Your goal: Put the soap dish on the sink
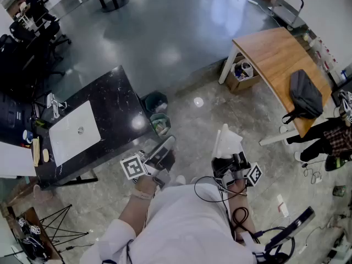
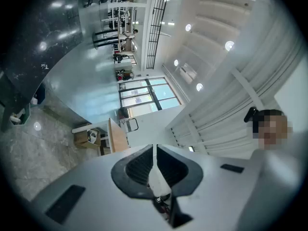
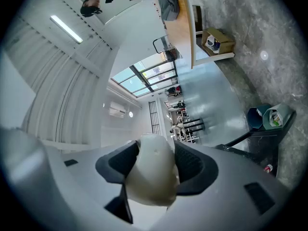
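The person stands on the stone floor with one tool in each hand. The right tool grips the white soap dish. In the right gripper view its two dark jaws stand wide and press on both sides of the soap dish, which fills the gap of the right tool. The dish is up in the air in front of the person.

The left tool holds nothing. In the left gripper view the jaws of the left tool are closed together, with only a thin line between them.

The white sink is set in a black surface off to the person's left. A tap stands at the sink's edge. The soap dish is well apart from the sink. Two bins stand on the floor just beside the black surface. Far to the right is a wooden table with a black bag lying on it.
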